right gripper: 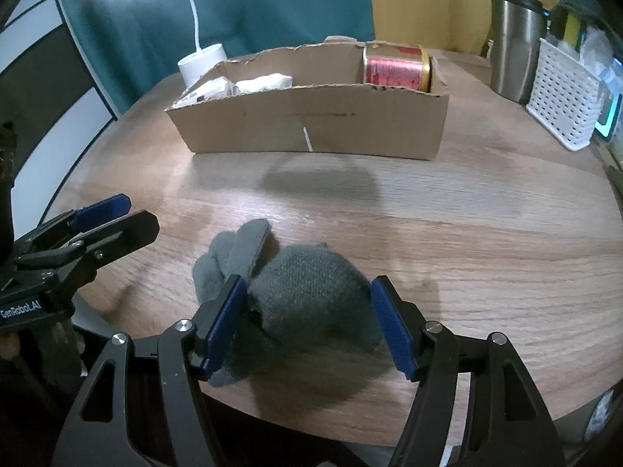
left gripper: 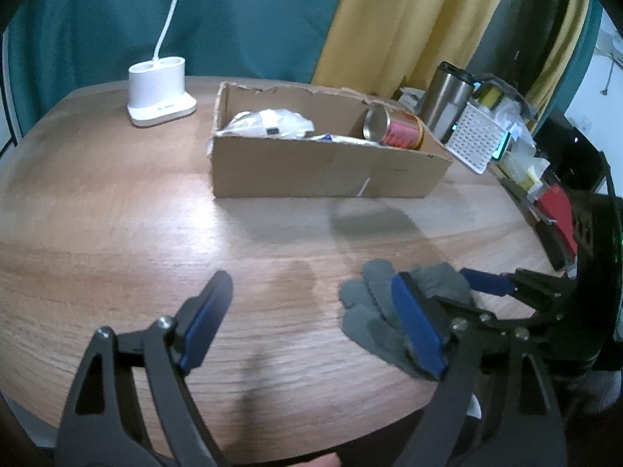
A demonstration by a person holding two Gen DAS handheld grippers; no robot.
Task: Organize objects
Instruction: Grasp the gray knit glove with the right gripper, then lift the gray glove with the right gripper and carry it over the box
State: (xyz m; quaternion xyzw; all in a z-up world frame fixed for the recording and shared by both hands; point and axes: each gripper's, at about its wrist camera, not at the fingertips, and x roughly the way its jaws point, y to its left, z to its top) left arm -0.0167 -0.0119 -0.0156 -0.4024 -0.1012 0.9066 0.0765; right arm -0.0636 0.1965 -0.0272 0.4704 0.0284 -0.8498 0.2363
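A grey knit glove [right gripper: 307, 292] lies bunched on the wooden table [right gripper: 467, 233] near its front edge. My right gripper [right gripper: 307, 323] is low over the glove, which fills the gap between its blue pads, and I see no clear squeeze. My left gripper [left gripper: 313, 323] stands wide open just left of the glove [left gripper: 370, 299], whose fingertips reach inside its right finger. In the right wrist view the left gripper [right gripper: 136, 216] sits at the far left. Behind stands a torn cardboard box [right gripper: 311, 124] holding a red and gold can [right gripper: 393, 68] and white packets [right gripper: 264, 81].
A white lamp base [left gripper: 161, 93] with its cord stands at the back left. To the right of the box [left gripper: 311, 171] are a steel tumbler [right gripper: 514, 46], a white perforated basket [right gripper: 564, 105] and cluttered items with a red one [left gripper: 557, 210]. Curtains hang behind.
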